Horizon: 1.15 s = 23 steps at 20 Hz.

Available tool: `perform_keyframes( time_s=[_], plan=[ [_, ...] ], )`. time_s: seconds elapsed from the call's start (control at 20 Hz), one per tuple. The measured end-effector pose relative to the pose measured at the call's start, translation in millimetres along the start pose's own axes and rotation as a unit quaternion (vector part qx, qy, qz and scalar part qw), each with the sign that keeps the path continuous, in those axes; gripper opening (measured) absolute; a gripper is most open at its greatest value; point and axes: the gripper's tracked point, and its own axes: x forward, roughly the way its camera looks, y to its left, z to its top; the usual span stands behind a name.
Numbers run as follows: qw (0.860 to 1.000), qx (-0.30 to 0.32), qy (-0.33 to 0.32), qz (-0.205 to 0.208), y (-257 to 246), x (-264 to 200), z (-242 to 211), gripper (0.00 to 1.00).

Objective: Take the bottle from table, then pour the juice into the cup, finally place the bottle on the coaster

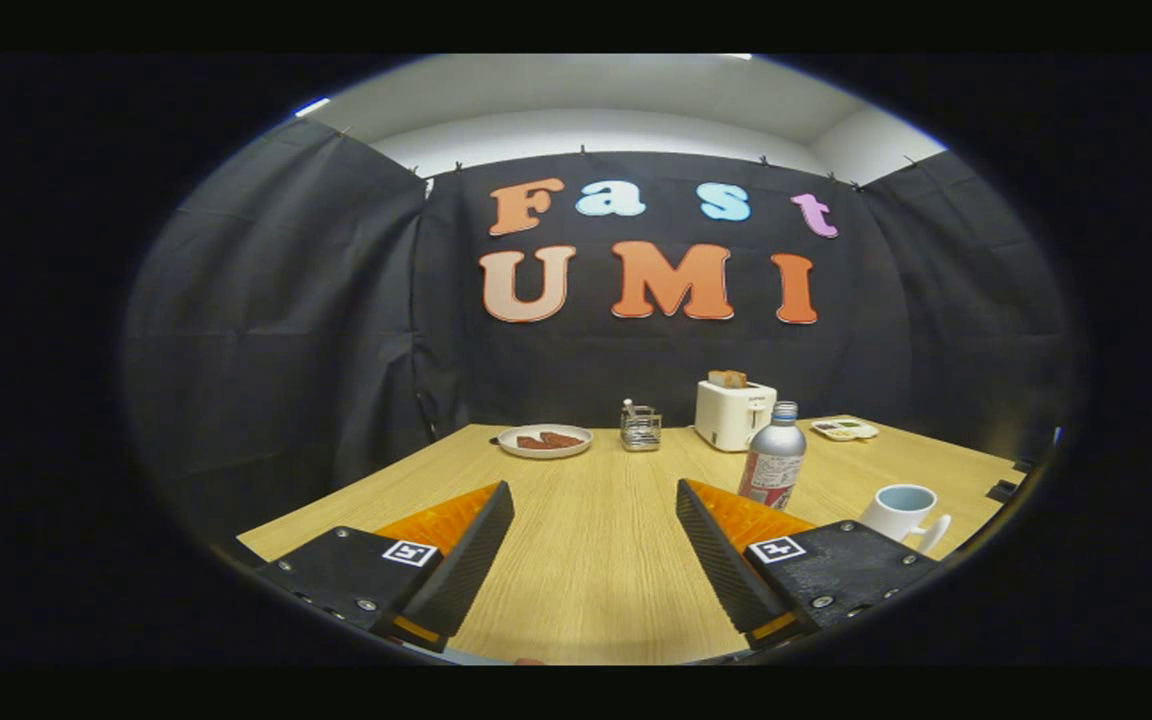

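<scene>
A silver bottle [774,456] with a pale cap and a printed label stands upright on the wooden table [591,560], just beyond the tip of the right finger and a little to its right. A white cup [902,512] with a pale blue inside and a handle sits nearer, to the right of the right finger. My gripper [595,488] is open, its fingers wide apart over bare table, with nothing between them. A flat pale item [844,429] lies behind the bottle at the far right; I cannot tell whether it is the coaster.
At the far side of the table stand a white toaster [733,413] with toast in it, a small wire rack [640,427], and a white plate [544,441] holding brown food. The table's left edge runs close beside the left finger.
</scene>
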Motion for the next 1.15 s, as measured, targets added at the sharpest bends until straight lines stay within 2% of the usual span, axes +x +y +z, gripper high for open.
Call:
perform_keyframes(
  time_s=[1.15],
  plan=[
    [1.000, 0.021, -0.010, -0.009, -21, 1, 5, 0.97]
  ],
)
